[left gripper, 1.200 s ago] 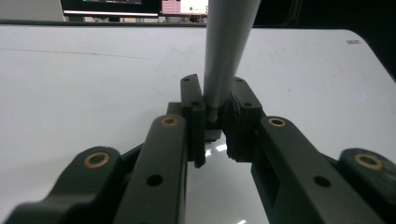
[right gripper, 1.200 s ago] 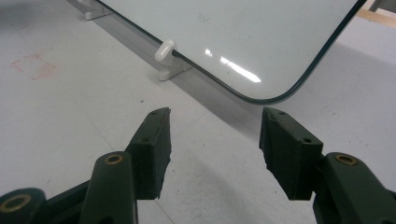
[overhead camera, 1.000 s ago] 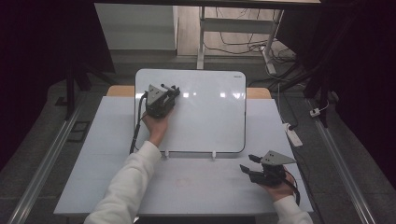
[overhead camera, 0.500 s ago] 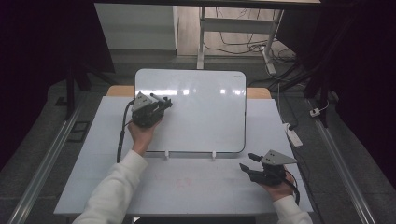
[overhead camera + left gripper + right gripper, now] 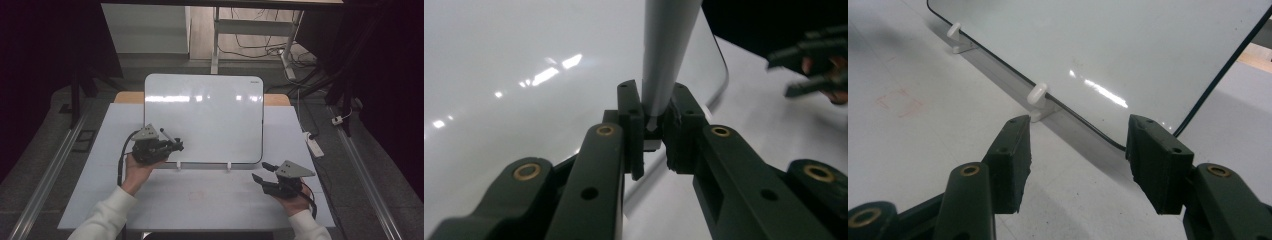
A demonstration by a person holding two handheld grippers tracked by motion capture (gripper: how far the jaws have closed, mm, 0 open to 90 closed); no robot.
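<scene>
Left gripper view: hand-held gripper (image 5: 655, 131) clamps marker (image 5: 666, 55).

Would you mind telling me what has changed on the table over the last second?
The left gripper, shut on a grey marker, moved from the whiteboard's upper left down toward its lower left corner, nearer the person. The right gripper stayed open and unmoved near the table's front right; the whiteboard did not shift.

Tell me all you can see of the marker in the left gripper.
The marker is a slim grey cylinder with a smooth, matte barrel. The left gripper clamps it by one end, so it juts beyond the jaws over the lower left part of the whiteboard. From above it slants up; its far end is too small to judge.
</scene>
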